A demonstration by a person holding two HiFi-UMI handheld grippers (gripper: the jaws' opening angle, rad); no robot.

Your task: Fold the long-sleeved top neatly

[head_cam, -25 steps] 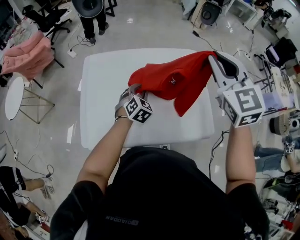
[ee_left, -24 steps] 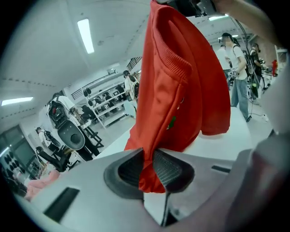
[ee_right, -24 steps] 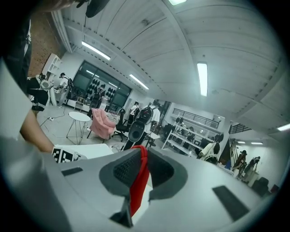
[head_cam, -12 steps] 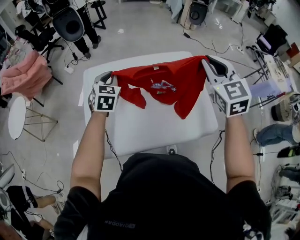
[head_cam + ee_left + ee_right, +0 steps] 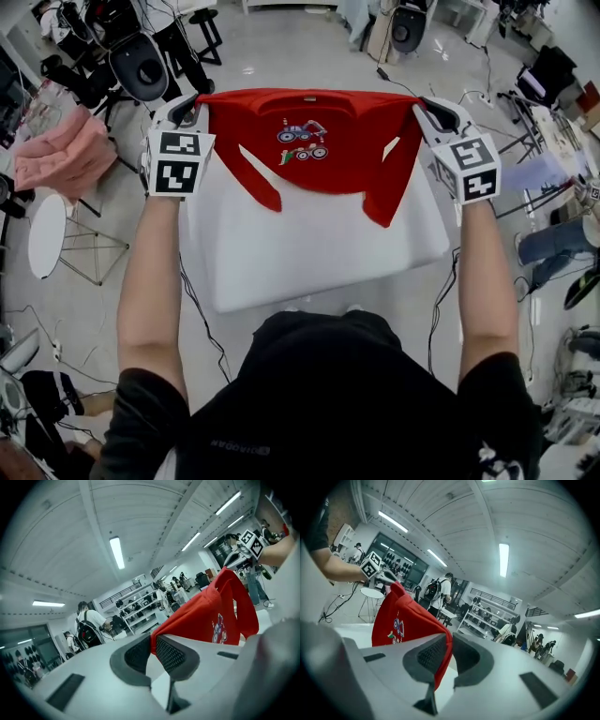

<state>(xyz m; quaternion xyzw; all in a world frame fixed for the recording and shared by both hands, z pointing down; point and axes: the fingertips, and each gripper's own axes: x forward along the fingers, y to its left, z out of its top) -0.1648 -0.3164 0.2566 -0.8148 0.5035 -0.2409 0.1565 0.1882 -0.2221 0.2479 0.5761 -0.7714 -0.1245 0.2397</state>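
Observation:
The red long-sleeved top hangs spread in the air above the white table, with its printed front toward me and both sleeves dangling. My left gripper is shut on the top's left shoulder. Its jaws have just been closing, and the left gripper view shows red fabric pinched between the pads of the left gripper. My right gripper is shut on the other shoulder. In the right gripper view the cloth runs down between the jaws of the right gripper.
A pink garment lies on a stand at the left, beside a small round white table. An office chair stands beyond the table's far left corner. Cables trail over the floor, and people and shelves fill the room behind.
The left gripper has taken hold of the top's shoulder, risen and swung out to the left. The top went from bunched on the table to stretched out in the air between both grippers.

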